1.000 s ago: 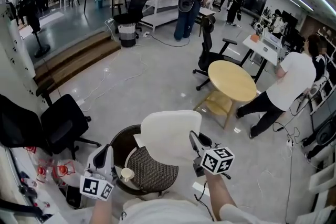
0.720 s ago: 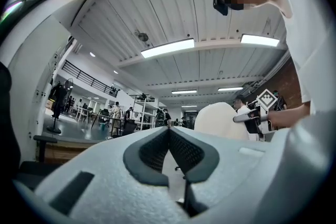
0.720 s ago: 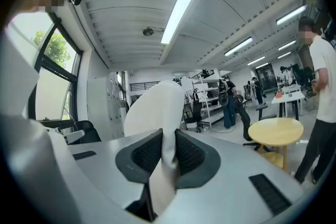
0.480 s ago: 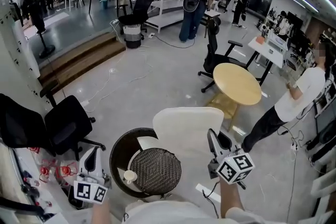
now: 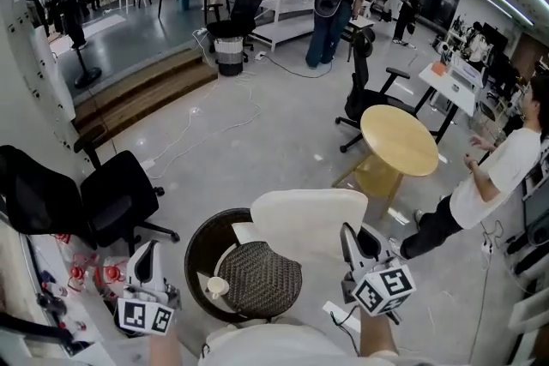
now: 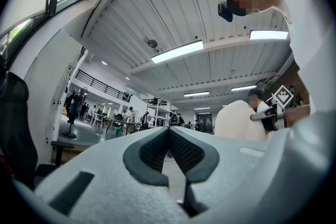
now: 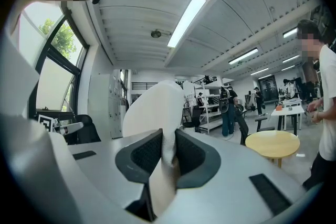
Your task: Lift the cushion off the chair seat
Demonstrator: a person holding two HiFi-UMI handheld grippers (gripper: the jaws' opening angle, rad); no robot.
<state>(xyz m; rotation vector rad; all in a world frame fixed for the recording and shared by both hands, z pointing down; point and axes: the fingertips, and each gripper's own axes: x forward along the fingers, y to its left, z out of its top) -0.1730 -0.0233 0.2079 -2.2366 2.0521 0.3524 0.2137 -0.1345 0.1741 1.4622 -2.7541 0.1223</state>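
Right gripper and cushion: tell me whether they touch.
Touching. The right gripper view shows the right gripper with its jaws closed on the cushion, pads pressing both sides of its edge.

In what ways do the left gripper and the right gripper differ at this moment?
The left gripper has its jaws closed on nothing; the right gripper has its jaws clamped on the edge of the cream cushion. The left gripper is apart from the cushion; the right gripper touches it. Both are light grey.

Grey floor point(image 5: 257, 150) carries a dark round chair point(image 5: 196, 246); yellow table point(image 5: 399, 140) nearby.
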